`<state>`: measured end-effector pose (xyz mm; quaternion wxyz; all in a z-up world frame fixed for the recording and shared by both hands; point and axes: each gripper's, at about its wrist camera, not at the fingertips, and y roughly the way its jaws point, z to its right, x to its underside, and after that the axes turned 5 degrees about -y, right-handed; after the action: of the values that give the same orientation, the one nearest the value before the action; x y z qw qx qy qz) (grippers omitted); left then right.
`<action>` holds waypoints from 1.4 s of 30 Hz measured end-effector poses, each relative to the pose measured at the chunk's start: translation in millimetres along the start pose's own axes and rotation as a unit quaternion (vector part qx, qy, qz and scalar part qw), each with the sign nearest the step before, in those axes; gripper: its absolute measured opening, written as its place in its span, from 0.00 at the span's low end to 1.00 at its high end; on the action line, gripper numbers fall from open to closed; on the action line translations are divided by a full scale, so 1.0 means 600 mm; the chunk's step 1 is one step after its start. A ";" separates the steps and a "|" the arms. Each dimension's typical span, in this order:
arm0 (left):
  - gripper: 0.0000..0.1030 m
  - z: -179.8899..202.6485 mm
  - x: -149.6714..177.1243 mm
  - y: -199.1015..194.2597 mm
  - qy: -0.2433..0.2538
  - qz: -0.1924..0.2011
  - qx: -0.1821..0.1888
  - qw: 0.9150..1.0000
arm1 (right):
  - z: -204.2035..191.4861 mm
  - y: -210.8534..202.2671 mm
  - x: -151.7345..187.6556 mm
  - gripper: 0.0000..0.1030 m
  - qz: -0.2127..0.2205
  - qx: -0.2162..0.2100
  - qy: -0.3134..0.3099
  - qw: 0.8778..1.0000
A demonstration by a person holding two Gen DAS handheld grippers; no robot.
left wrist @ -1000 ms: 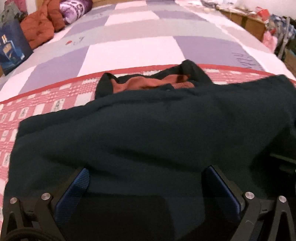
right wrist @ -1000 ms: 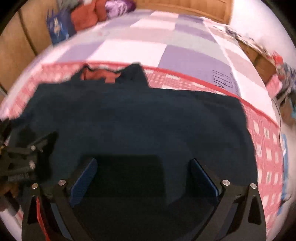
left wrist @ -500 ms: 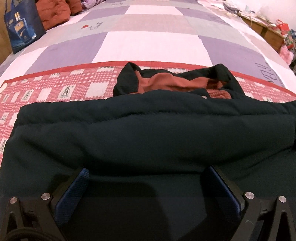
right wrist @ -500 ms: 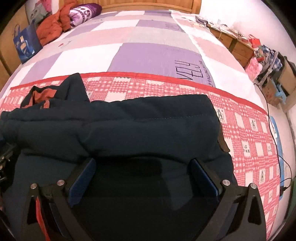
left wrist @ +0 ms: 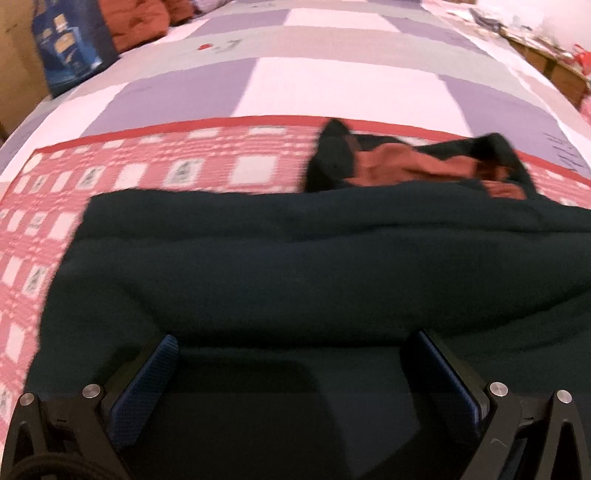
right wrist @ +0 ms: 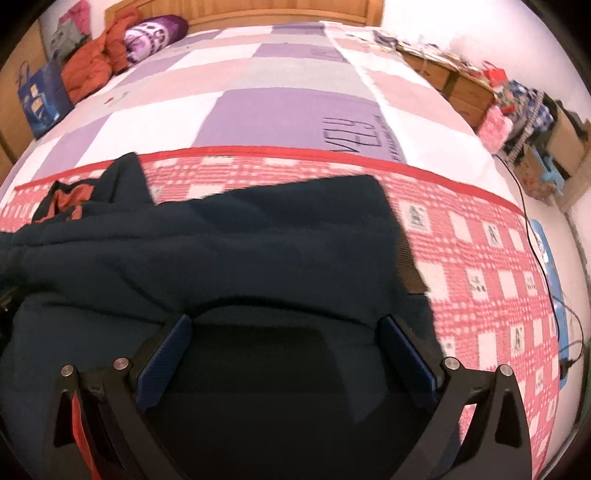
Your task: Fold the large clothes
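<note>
Left wrist: jacket (left wrist: pixel 314 266) edge on red-checked blanket (left wrist: pixel 155 173), fingers (left wrist: pixel 147 387) apart.

Dark jacket (left wrist: pixel 295 266) showing matt, soft quilted cloth; rust lining (left wrist: pixel 402 170) looking smoother at 1 o'clock. Red checked blanket (right wrist: pixel 480 258) lying woven, matt. Patchwork bedcover (right wrist: pixel 280 110) looking smooth cotton. Left gripper (left wrist: pixel 291 373) wearing textured blue pads (left wrist: pixel 147 384), shiny metal screws, matt black plastic. Headboard (right wrist: pixel 258 11) gleaming wood at 12 o'clock.

Dark padded jacket (left wrist: pixel 295 266) folded on bed
</note>
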<state>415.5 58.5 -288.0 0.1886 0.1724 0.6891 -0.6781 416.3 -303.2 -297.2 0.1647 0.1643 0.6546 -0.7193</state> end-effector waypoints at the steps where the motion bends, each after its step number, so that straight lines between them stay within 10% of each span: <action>1: 1.00 -0.010 0.000 0.002 -0.002 0.000 -0.005 1.000 | 0.008 -0.002 0.003 1.00 0.000 0.004 0.003 1.000; 14: 0.99 -0.203 0.083 -0.069 -0.077 0.022 -0.044 0.996 | 0.164 -0.083 0.100 1.00 0.022 0.053 0.117 0.992; 18: 1.00 -0.130 0.176 -0.181 -0.023 0.079 0.029 0.996 | 0.067 -0.172 0.164 1.00 0.082 0.019 0.044 0.995; 22: 1.00 -0.027 0.281 -0.227 0.025 0.056 0.091 0.994 | -0.100 -0.224 0.244 1.00 0.114 -0.033 -0.078 0.990; 26: 1.00 -0.005 0.333 -0.215 0.047 0.052 0.080 0.994 | -0.210 -0.197 0.309 1.00 0.078 -0.048 -0.166 0.982; 36: 1.00 -0.221 0.372 -0.203 -0.025 0.032 -0.044 0.998 | 0.146 -0.161 0.350 1.00 0.022 0.072 0.073 0.994; 42: 1.00 -0.251 0.398 -0.226 -0.077 0.023 -0.054 0.995 | 0.158 -0.217 0.382 1.00 0.035 0.063 0.050 0.996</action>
<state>137.0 201.6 -286.8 0.2659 0.1254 0.7037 -0.6469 151.1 -391.2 -276.9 0.1456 0.2329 0.6094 -0.7438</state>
